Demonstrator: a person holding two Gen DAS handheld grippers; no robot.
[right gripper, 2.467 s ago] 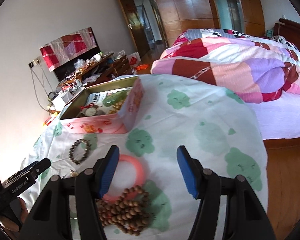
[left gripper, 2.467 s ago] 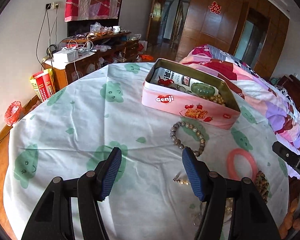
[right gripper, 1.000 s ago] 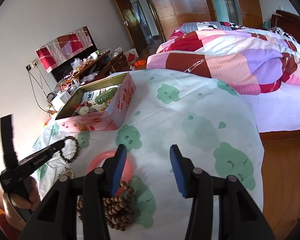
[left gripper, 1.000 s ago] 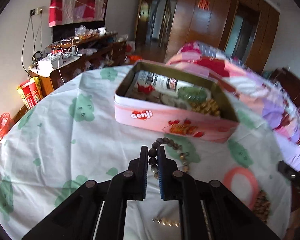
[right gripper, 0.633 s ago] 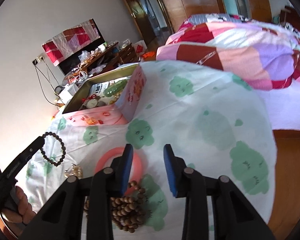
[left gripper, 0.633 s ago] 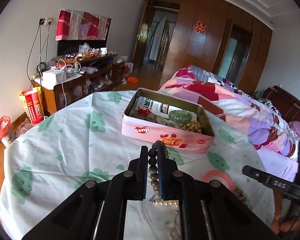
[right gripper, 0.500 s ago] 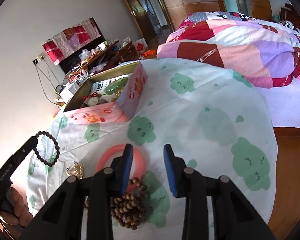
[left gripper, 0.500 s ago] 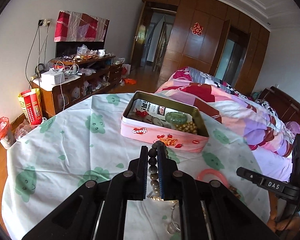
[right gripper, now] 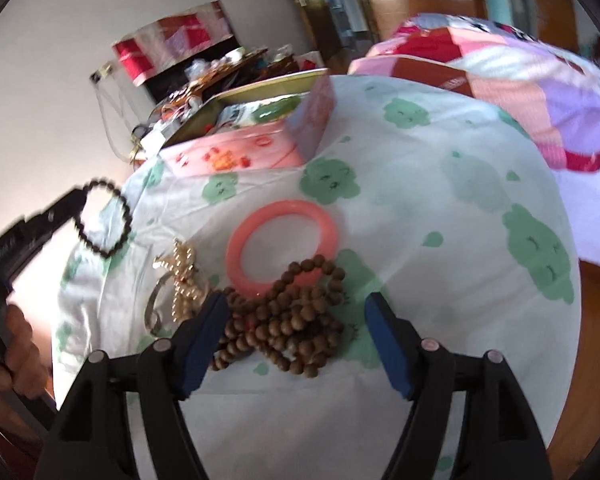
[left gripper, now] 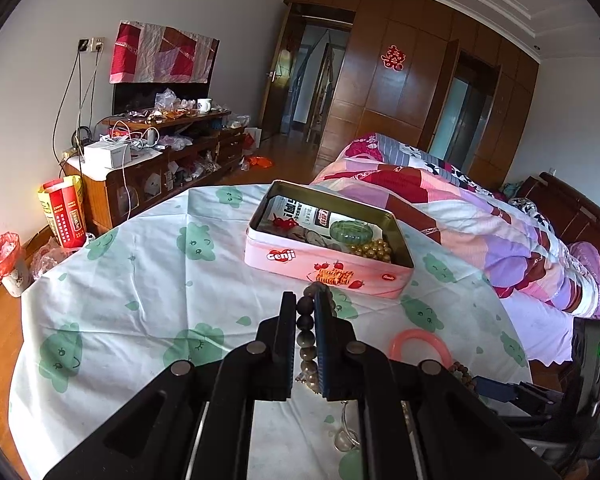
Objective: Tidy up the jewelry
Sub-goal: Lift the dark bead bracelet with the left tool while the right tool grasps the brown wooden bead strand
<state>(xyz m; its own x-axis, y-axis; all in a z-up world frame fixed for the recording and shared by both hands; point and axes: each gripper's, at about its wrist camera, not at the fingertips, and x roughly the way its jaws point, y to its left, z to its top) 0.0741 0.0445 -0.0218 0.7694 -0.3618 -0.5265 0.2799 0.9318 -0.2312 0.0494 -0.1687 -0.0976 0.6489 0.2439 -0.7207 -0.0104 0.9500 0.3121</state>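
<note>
Left gripper (left gripper: 305, 312) clamped on dark bracelet (left gripper: 305, 330), lifted above the table (left gripper: 140, 280), short of pink tin (left gripper: 328, 270) toward its far edge. Right gripper (right gripper: 296, 334) spread wide over brown beads (right gripper: 288, 320) touching pink bangle (right gripper: 281, 247) near the front edge.

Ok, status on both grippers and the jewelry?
Left gripper shut on dark bead bracelet, clear of table. Right gripper open over brown bead strand. Pink tin open, path unobstructed.

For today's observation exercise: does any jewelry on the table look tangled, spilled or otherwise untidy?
Yes. The brown bead strand lies in a knotted heap, overlapping the pink bangle. Beside it, a gold chain sits crumpled on the cloth.
</note>
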